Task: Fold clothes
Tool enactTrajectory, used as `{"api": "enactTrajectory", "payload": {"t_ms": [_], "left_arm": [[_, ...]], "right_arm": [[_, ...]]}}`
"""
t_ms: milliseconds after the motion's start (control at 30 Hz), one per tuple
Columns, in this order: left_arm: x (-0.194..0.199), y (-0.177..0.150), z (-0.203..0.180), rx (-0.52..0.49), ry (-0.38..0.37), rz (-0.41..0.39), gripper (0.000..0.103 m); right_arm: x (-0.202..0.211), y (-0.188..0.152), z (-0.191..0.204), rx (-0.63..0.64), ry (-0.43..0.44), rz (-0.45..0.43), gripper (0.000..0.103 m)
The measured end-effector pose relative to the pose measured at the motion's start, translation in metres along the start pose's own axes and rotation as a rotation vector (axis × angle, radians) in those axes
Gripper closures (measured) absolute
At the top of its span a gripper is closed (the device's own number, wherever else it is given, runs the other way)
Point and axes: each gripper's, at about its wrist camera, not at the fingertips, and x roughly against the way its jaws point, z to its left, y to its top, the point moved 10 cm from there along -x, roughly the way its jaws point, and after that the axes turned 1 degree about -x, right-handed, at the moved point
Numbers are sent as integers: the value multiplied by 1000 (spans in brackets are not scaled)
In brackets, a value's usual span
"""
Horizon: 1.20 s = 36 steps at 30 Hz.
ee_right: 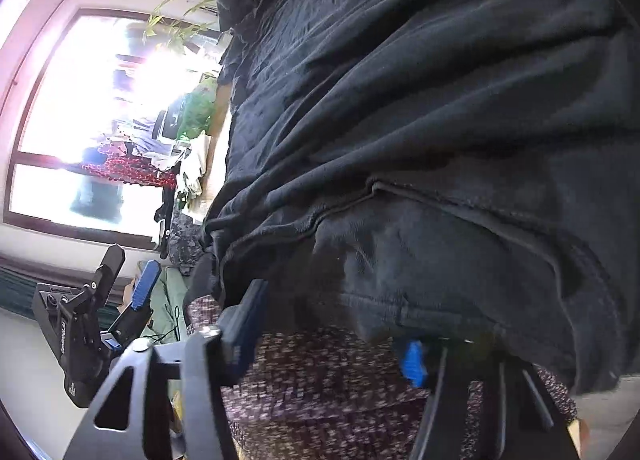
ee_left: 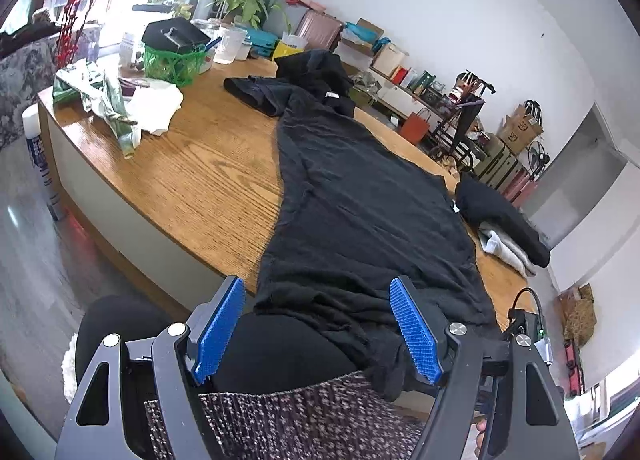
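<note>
The black garment (ee_left: 360, 196) lay spread lengthwise along the table (ee_left: 192, 180), its near end hanging over the table's near edge. The left claw (ee_left: 320, 332) was released, the right claw (ee_right: 328, 344) also released, its fingers under the overhanging hem

Left claw (ee_left: 318, 330) wide; right claw (ee_right: 328, 334) seemingly apart.

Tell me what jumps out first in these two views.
A long black garment sprawls down the wooden table, its near end hanging over the edge. The left gripper hangs open before that end. Folded black and grey clothes sit at the garment's right; clutter fills the far left corner.
</note>
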Motion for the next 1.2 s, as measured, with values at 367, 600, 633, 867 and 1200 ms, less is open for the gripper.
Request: {"api": "enactTrajectory", "payload": {"t_ms": [367, 600, 633, 867, 1200], "left_arm": [[2, -1, -18, -215, -6, -13, 27], [-5, -32, -65, -672, -53, 48, 27], [-8, -39, -71, -738, -55, 61, 27], [-38, -73, -93, -1003, -18, 149, 27], [-38, -44, -73, -814, -81, 161, 27]], "right_arm": [[7, 1, 20, 98, 41, -8, 90], [46, 15, 57, 194, 90, -79, 91], [52, 18, 61, 202, 98, -89, 91], [66, 21, 67, 190, 141, -107, 91], [52, 2, 44, 150, 88, -8, 59]]}}
